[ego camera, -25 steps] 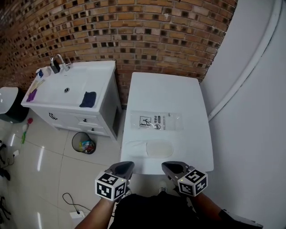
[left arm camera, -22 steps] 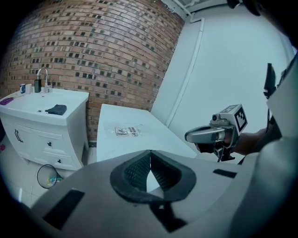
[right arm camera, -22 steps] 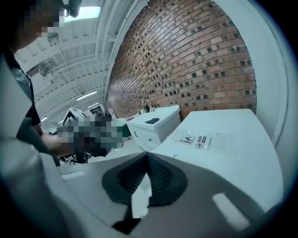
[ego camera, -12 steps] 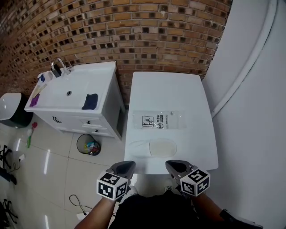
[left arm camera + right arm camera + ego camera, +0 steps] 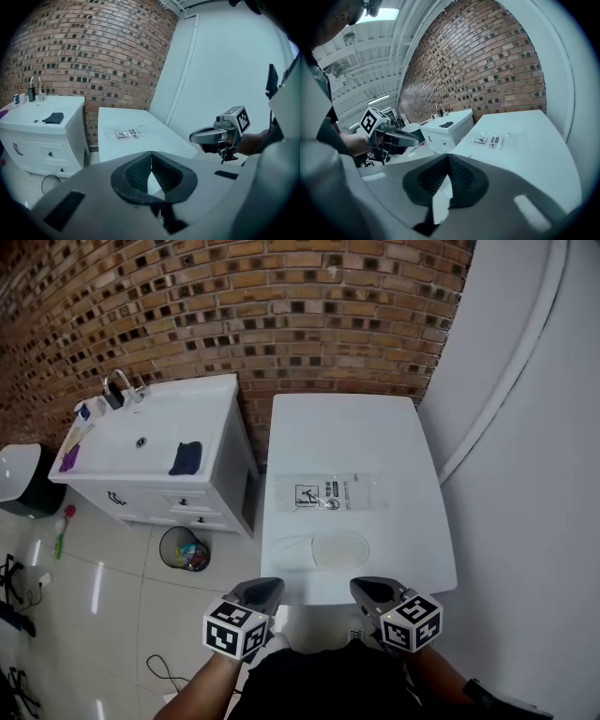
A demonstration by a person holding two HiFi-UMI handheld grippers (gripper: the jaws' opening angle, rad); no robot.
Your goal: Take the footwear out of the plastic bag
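Room: brick wall (image 5: 281,315) behind the plastic bag (image 5: 328,493), sink cabinet (image 5: 150,442) to the bag's left.
Worktop (image 5: 394,442): white, carries the bag about mid-surface.
Bag: clear, with a printed label, lies flat and looks empty.
Footwear: pale slipper (image 5: 323,549) flat on the worktop, just on the near side of the bag and apparently outside it. Can't tell if any thin film covers it.
Left claw (image 5: 260,591): pressed together, nothing in it, nearer than the bag, off the worktop's near edge.
Right claw (image 5: 370,589): also pressed together and empty, same distance from the bag.
Progress: extraction looks done, and nothing is visibly left inside the bag.
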